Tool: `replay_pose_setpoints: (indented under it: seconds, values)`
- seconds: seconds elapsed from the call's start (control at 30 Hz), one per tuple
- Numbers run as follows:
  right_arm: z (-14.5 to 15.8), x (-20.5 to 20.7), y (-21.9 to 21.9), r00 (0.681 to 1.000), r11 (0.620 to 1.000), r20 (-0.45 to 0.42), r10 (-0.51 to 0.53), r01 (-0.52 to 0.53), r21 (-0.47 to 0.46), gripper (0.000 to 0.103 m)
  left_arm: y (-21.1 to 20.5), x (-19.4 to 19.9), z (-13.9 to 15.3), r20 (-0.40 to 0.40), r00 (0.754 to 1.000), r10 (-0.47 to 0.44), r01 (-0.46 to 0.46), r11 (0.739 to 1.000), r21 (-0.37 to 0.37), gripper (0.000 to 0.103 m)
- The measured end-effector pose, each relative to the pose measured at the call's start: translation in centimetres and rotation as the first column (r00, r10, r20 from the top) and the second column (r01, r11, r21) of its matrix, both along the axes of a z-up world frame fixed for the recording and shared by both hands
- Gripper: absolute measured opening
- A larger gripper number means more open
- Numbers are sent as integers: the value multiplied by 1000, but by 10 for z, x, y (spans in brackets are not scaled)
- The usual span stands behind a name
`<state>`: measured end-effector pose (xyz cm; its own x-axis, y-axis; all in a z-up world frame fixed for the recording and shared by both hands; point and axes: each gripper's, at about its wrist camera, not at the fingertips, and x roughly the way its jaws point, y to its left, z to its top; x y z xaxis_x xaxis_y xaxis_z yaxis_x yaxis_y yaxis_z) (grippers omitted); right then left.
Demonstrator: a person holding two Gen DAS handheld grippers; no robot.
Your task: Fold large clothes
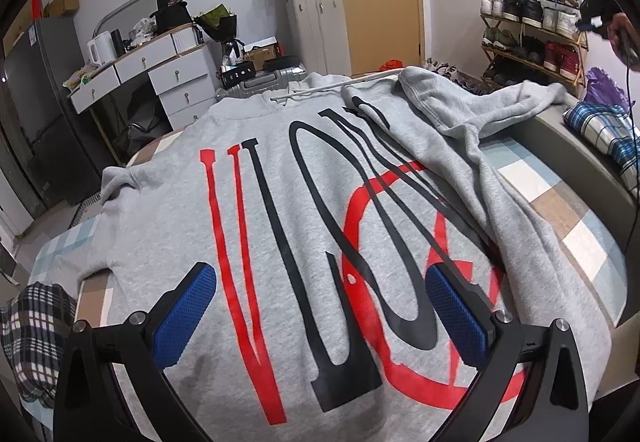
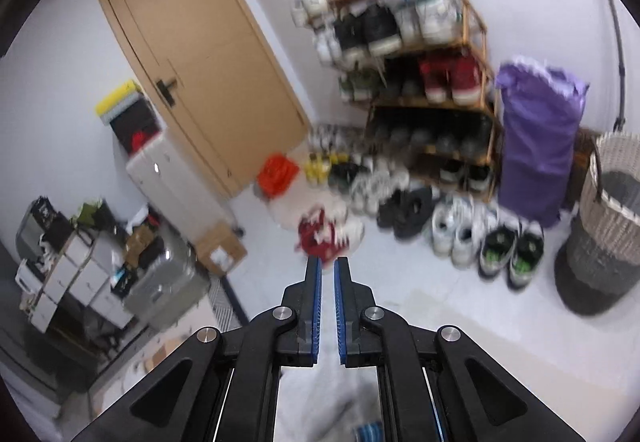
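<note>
The left tool (image 1: 320, 306) hovered spread wide directly over the grey hoodie (image 1: 280, 201) lying lengthwise ahead, while the right tool (image 2: 327, 270), pressed together and empty, pointed away.

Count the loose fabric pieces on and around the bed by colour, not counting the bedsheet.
Grey sweatshirt: 1
Blue plaid cloth: 1
Dark plaid cloth: 1
Total: 3

Shoe rack (image 2: 420, 53), door (image 2: 204, 53), purple bag (image 2: 536, 137), basket (image 2: 608, 209)
</note>
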<state>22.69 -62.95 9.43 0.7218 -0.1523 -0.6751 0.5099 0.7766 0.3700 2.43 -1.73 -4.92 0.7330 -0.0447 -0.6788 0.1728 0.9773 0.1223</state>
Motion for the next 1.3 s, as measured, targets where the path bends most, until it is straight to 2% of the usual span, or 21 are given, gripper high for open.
replay_pose_setpoints:
  seconds: [0.07, 0.2, 0.33, 0.4, 0.43, 0.5, 0.53, 0.63, 0.73, 0.8, 0.83, 0.87, 0.9, 0.93, 0.97, 1.0, 1.03, 1.07, 1.13, 1.2, 1.3]
  values:
    - [-13, 3, 2, 998, 999, -46, 36, -35, 38, 7, -1, -2, 0, 5, 1000, -2, 2, 1000, 1, 102]
    - [-61, 16, 9, 982, 973, -153, 113, -78, 217, 8, -3, -3, -2, 9, 1000, -3, 3, 1000, 27, 102]
    - [-94, 43, 39, 942, 971, -273, 196, -147, 190, 9, -1, 1, -4, -7, 1000, 3, -3, 1000, 27, 102]
    - [-103, 63, 65, 909, 969, -339, 242, -207, 137, 16, -1, 3, -4, -14, 1000, 5, -4, 1000, 21, 102]
    - [-107, 74, 79, 893, 966, -369, 256, -232, 109, 23, -1, 4, -5, -17, 1000, 4, -4, 1000, 21, 102]
    - [-109, 91, 105, 869, 958, -415, 270, -285, 26, 97, -2, 5, -7, -24, 1000, 0, 0, 1000, 25, 102]
    - [-108, 97, 122, 860, 945, -428, 277, -324, -40, 103, -2, 6, -8, -28, 1000, -1, 2, 1000, 29, 102]
    - [-119, 115, 151, 816, 917, -526, 239, -368, -154, 103, -2, 5, -10, -38, 999, -7, 8, 999, 31, 102]
    - [-158, 137, 166, 707, 903, -694, 135, -376, -208, 103, -1, 4, -9, -41, 999, -14, 15, 999, 31, 102]
    - [-179, 141, 173, 652, 890, -751, 104, -398, -223, 100, -1, 3, -8, -38, 999, -16, 17, 999, 34, 102]
    - [-188, 142, 175, 622, 881, -778, 87, -413, -231, 95, -1, 3, -8, -38, 999, -16, 17, 999, 34, 102]
    - [-197, 142, 174, 587, 871, -808, 46, -420, -256, 73, 0, 3, -8, -39, 999, -17, 19, 999, 31, 102]
    - [-202, 140, 170, 574, 875, -818, 33, -413, -253, 53, 1, 4, -8, -43, 999, -19, 20, 999, 26, 102]
    - [-200, 136, 166, 587, 878, -810, 10, -393, -274, 47, 1, 4, -8, -47, 999, -19, 20, 1000, 21, 102]
    - [-193, 136, 162, 605, 883, -796, 2, -375, -282, 26, 2, 5, -8, -52, 998, -20, 21, 1000, 15, 102]
    - [-184, 133, 155, 627, 901, -778, 20, -349, -258, 17, 3, 5, -8, -59, 998, -22, 22, 1000, 7, 102]
    - [-177, 132, 150, 647, 913, -762, 30, -327, -242, 15, 4, 6, -8, -64, 998, -23, 23, 1000, -1, 102]
    - [-167, 126, 142, 684, 931, -728, 44, -292, -219, 9, 5, 6, -7, -68, 997, -23, 22, 1000, -10, 102]
    - [-143, 106, 122, 796, 966, -594, 114, -228, -119, 6, 6, 6, -6, -71, 997, -23, 21, 999, -25, 102]
    - [-126, 78, 103, 875, 984, -461, 149, -179, -21, 5, 7, 5, -4, -66, 998, -20, 18, 999, -35, 102]
    - [-113, 24, 80, 942, 990, -303, 143, -131, 59, 4, 8, 3, -2, -59, 998, -20, 17, 999, -47, 102]
